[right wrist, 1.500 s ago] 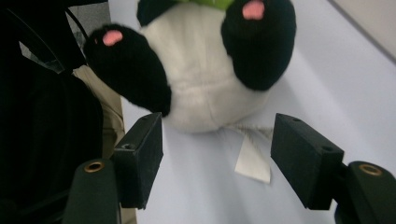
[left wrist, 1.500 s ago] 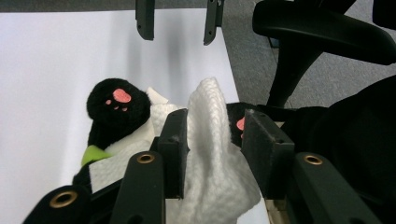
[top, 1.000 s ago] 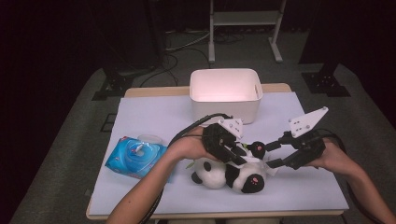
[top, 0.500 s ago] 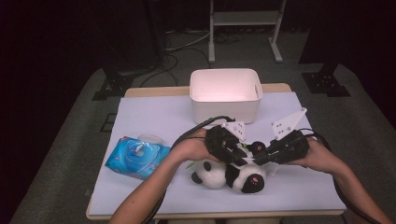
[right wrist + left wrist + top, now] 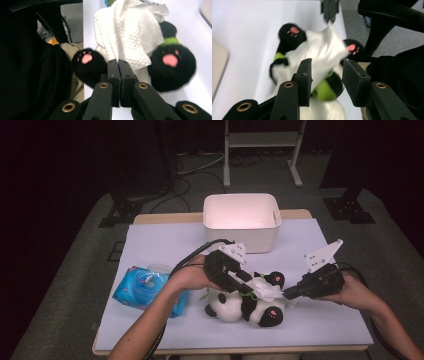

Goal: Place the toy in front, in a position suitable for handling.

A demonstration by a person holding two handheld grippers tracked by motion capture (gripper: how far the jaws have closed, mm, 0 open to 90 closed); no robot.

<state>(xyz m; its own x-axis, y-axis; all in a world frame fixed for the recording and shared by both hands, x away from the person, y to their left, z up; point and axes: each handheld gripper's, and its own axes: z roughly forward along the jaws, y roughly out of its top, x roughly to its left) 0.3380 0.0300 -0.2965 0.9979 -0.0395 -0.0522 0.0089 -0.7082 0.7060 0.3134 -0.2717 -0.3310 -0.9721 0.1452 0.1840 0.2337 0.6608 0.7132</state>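
Note:
A black-and-white panda plush (image 5: 235, 307) with a green band lies on its back on the white table sheet. A white wipe (image 5: 265, 289) is draped over its belly. My left gripper (image 5: 248, 282) hovers over the panda from the left. Its jaws have just been opening and now stand apart, and the wipe (image 5: 324, 52) and the panda's paws (image 5: 292, 35) lie beyond them. My right gripper (image 5: 289, 292) comes in from the right, its jaws pressed together (image 5: 118, 62) on the near edge of the wipe (image 5: 130, 30).
A white bin (image 5: 240, 232) stands behind the panda at the table's back middle. A blue pack of wipes (image 5: 145, 287) lies at the left under my left forearm. The table's front edge runs close below the panda. A metal rack (image 5: 260, 140) stands on the floor beyond.
The right gripper came in to the panda, shut, and has drawn back to the right with the wipe's edge. The left gripper's jaws have parted and the hand shifted slightly.

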